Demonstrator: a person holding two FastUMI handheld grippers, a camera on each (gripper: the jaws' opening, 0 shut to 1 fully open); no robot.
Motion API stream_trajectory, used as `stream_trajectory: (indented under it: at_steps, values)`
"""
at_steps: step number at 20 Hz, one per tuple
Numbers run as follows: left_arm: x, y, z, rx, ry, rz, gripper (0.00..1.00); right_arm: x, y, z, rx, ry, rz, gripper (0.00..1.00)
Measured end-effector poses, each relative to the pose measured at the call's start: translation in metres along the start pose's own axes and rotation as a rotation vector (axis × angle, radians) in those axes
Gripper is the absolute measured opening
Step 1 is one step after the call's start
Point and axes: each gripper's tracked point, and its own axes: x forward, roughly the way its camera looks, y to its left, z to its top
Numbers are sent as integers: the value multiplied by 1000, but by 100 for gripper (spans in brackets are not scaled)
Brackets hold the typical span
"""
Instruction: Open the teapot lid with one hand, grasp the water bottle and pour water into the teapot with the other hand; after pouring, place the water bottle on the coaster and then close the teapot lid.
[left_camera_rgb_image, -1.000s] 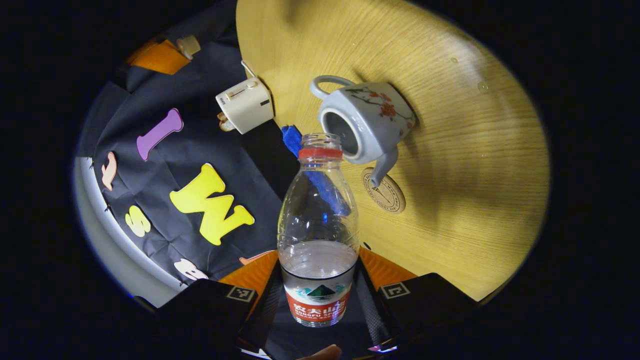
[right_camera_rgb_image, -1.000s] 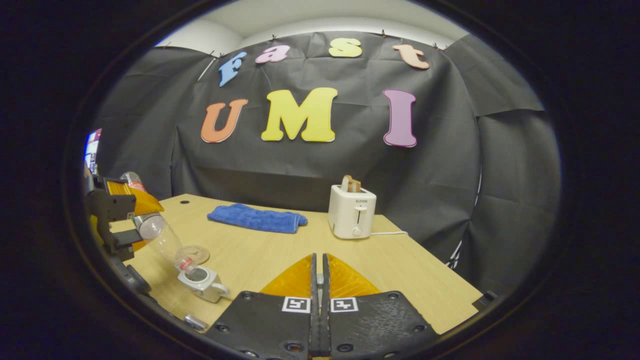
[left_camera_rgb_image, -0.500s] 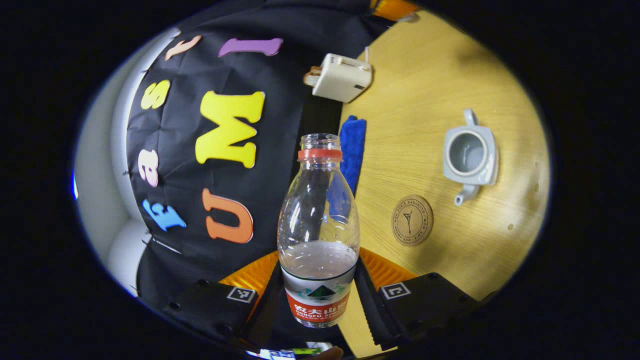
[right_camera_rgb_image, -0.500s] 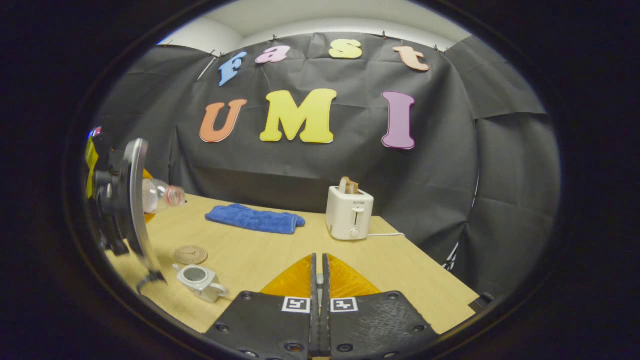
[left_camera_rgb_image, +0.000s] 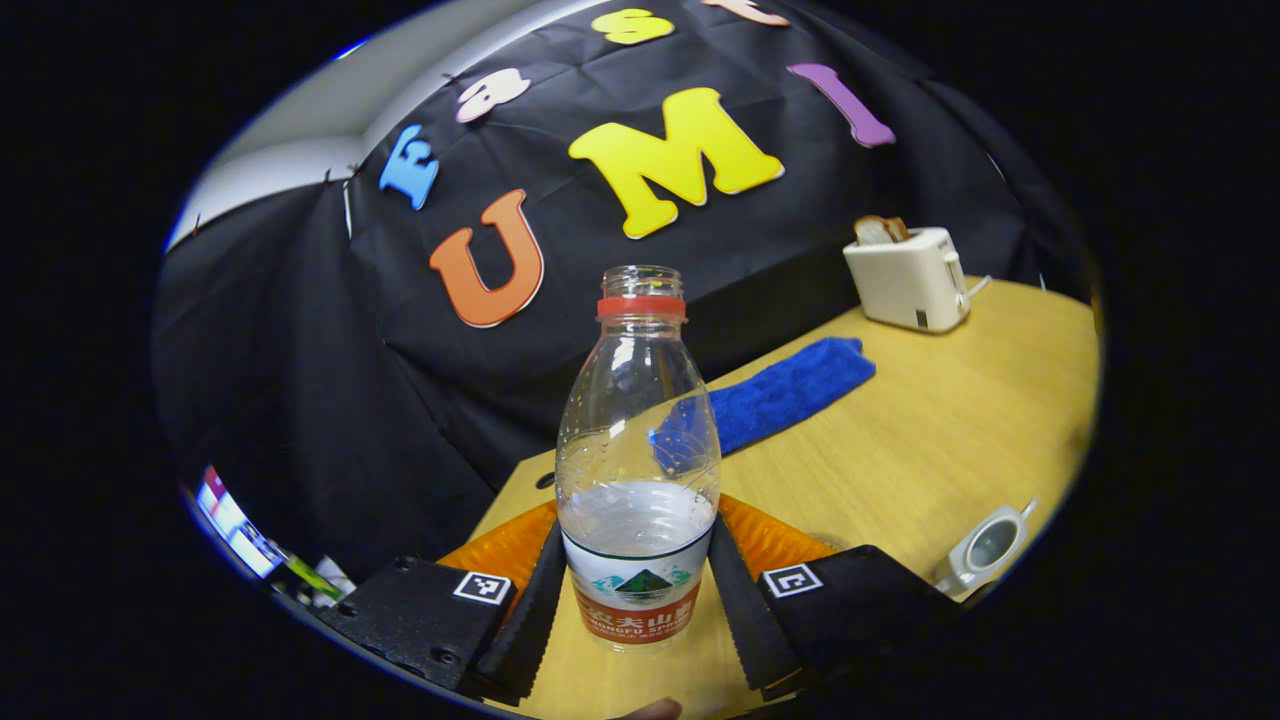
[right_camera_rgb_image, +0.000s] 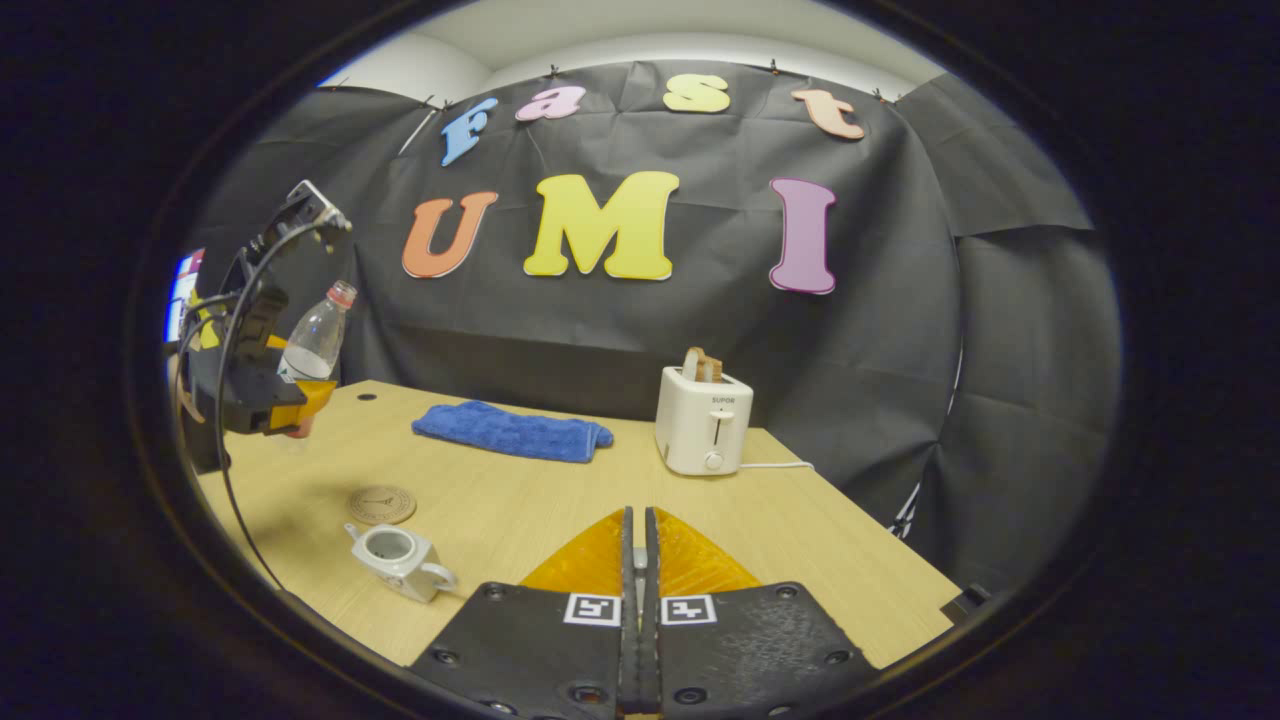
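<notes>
My left hand-held gripper (left_camera_rgb_image: 637, 600) squeezes the open bottle (left_camera_rgb_image: 638, 470), up high, well behind the coaster (right_camera_rgb_image: 381, 504). If I tip it, water spills. My right hand-held gripper (right_camera_rgb_image: 636, 640) is closed, empty.

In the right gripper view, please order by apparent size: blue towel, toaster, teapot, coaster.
1. blue towel
2. toaster
3. teapot
4. coaster

Towel and toaster look close in area; distance from the camera differs, so true sizes are unsure.

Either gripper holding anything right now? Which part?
Left gripper clamps the water bottle at its labelled lower body. Right gripper is shut; nothing visible between its fingers.
</notes>
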Motion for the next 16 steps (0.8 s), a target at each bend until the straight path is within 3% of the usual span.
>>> stream_trajectory:
  at_steps: [2,8,13,16]
  values:
    - [9,-5,-6,-146,-19,-29,77,3,-2,-4,-1,13,-11,0]
    - [23,-35,-3,-390,-132,-151,78,10,-1,-12,7,37,-10,0]
    - [21,-63,7,-366,-197,-226,79,12,0,-16,3,47,-8,0]
    - [24,-70,2,-342,-193,-230,80,13,-1,-18,1,52,-9,0]
